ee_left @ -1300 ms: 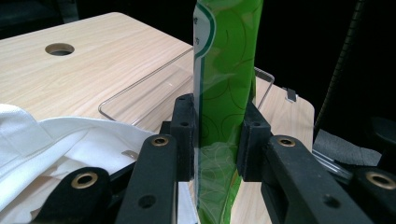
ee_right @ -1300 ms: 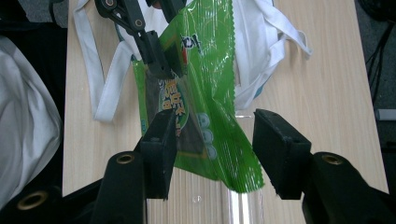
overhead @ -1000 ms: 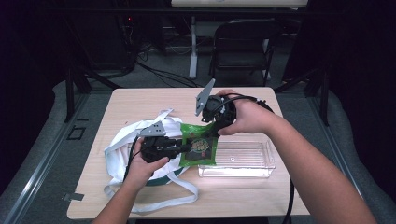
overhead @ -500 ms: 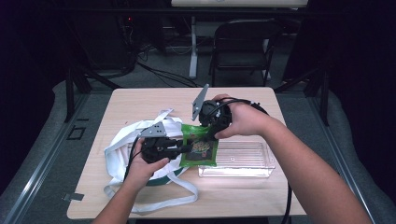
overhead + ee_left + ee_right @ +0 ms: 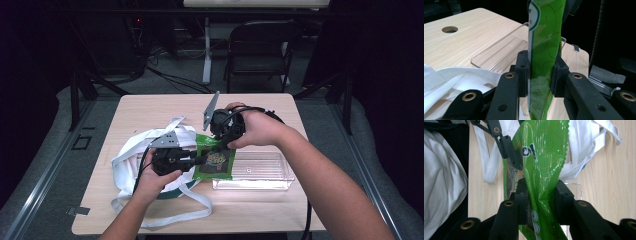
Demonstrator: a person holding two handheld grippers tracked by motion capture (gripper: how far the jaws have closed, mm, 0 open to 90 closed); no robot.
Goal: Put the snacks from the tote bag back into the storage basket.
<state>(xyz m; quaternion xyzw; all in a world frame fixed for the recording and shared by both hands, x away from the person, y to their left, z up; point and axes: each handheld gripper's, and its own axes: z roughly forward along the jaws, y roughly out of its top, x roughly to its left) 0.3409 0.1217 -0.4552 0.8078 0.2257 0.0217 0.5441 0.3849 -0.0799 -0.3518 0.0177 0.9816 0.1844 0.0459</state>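
Left jaws: the left gripper (image 5: 537, 75) has its two black jaws pinched narrow on the glossy green plastic snack packet (image 5: 544, 50), one pad on each face of the film.
Right jaws: the right gripper (image 5: 541, 197) is likewise clamped on the same packet (image 5: 541, 157), with the film creased between its pads.
Packet: in the high view the green packet (image 5: 216, 161) hangs between the two grippers, just right of the table's middle, its lower part over the left end of the clear tray.
Left gripper, high view: it (image 5: 192, 160) sits at 9 o'clock of the packet, gripped by the person's left hand (image 5: 157, 175).
Right gripper, high view: it (image 5: 222, 142) sits at 12 o'clock of the packet, under the person's right hand (image 5: 252, 130), with a grey three-cornered plate (image 5: 211, 110) sticking up.
Tray: a clear, shallow rectangular plastic tray (image 5: 260, 172) lies on the table at 3 o'clock of the packet.
Bag: a crumpled white fabric bag with long straps (image 5: 135, 155) lies at 9 o'clock, under the left hand, and a strap loops toward the near edge.
Table: a pale wood-grain tabletop (image 5: 150, 107) with a round hole (image 5: 450, 29) seen in the left gripper view.
Background: a dark folding chair (image 5: 260, 55) stands past the far edge, at 12 o'clock.
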